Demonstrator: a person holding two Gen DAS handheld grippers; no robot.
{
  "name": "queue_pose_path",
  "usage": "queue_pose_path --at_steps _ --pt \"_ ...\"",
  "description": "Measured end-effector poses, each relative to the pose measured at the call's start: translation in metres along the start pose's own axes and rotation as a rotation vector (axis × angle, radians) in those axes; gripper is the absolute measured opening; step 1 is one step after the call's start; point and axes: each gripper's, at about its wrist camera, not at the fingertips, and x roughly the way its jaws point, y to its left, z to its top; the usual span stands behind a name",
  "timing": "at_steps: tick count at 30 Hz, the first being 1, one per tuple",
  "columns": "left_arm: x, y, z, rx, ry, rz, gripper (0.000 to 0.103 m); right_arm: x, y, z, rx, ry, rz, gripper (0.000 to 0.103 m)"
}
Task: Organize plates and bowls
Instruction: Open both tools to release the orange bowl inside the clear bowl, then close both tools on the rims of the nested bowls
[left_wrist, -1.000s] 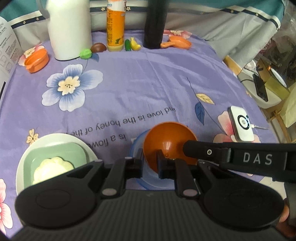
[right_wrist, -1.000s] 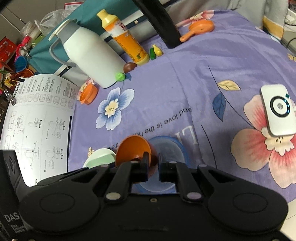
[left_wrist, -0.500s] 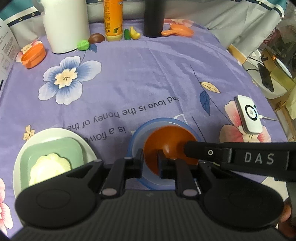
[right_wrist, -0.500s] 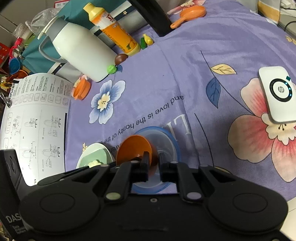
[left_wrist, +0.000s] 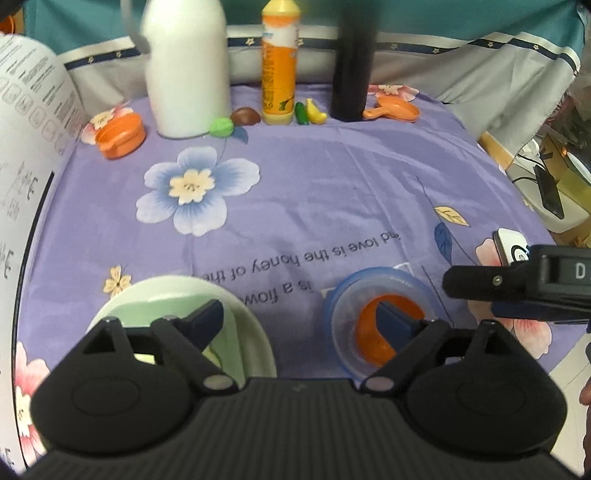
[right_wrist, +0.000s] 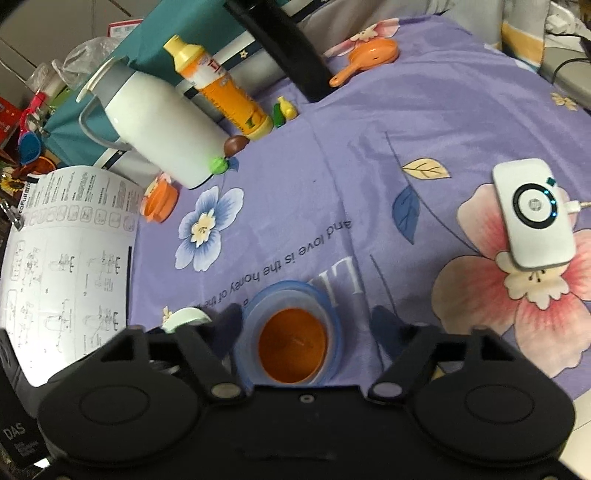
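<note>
An orange bowl (right_wrist: 293, 345) sits inside a clear blue bowl (right_wrist: 284, 293) on the purple flowered cloth; both also show in the left wrist view, the orange bowl (left_wrist: 369, 338) and the blue bowl (left_wrist: 380, 282). My right gripper (right_wrist: 306, 325) is open, its fingers either side of the blue bowl. My left gripper (left_wrist: 299, 321) is open; its left finger (left_wrist: 203, 319) is over a white plate (left_wrist: 255, 332) that holds a green square dish (left_wrist: 229, 332). Its right finger (left_wrist: 395, 325) is over the orange bowl.
At the back stand a white jug (left_wrist: 186, 66), an orange bottle (left_wrist: 279, 62), a dark post (left_wrist: 352, 59), small toy foods (left_wrist: 221, 127), an orange cup (left_wrist: 120, 134) and an orange pan (left_wrist: 393, 109). A paper sheet (right_wrist: 62, 266) lies left, a white device (right_wrist: 533, 214) right.
Both grippers have opened and let go of the orange bowl, which now rests in the blue bowl. The left gripper has shifted to the left, toward the white plate.
</note>
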Motion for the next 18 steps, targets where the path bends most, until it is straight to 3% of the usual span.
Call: queue_pose_path --at_steps 7,18 --pt "0.003 0.001 -0.010 0.007 0.001 -0.029 0.099 0.006 -0.009 -0.012 0.032 0.034 -0.038 0.102" --pt "0.006 0.004 -0.019 0.010 -0.010 -0.091 0.103 0.008 -0.014 -0.027 0.045 0.061 -0.121 0.103"
